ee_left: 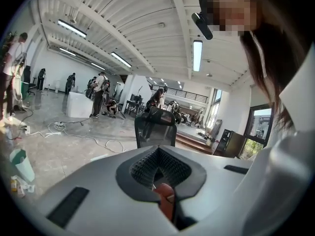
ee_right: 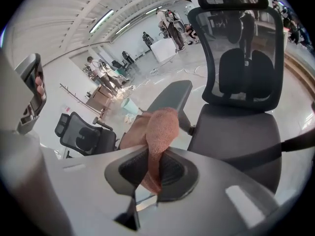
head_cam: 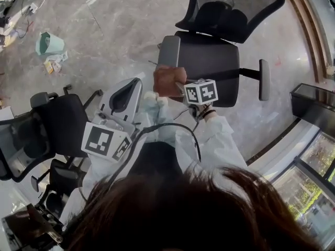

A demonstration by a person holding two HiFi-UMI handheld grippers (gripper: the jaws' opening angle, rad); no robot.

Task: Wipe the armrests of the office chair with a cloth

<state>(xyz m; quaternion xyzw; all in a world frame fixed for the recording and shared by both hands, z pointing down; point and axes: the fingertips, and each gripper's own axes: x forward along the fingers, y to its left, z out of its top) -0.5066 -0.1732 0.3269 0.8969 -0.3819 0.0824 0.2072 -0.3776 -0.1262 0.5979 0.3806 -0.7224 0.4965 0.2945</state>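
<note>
Cloth [ee_right: 160, 124] — soft, light, floppy — is clamped by a bunched fold in the right gripper's [ee_right: 156, 154] fingers, near the chair's [ee_right: 236, 132] armrest [ee_right: 170, 95]. Left gripper's [ee_left: 158, 157] fingers are together, empty.

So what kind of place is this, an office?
Probably a big open workshop or lab hall, not a furnished office: bare polished floor, cables trailing across it, office chairs standing loose.
</note>
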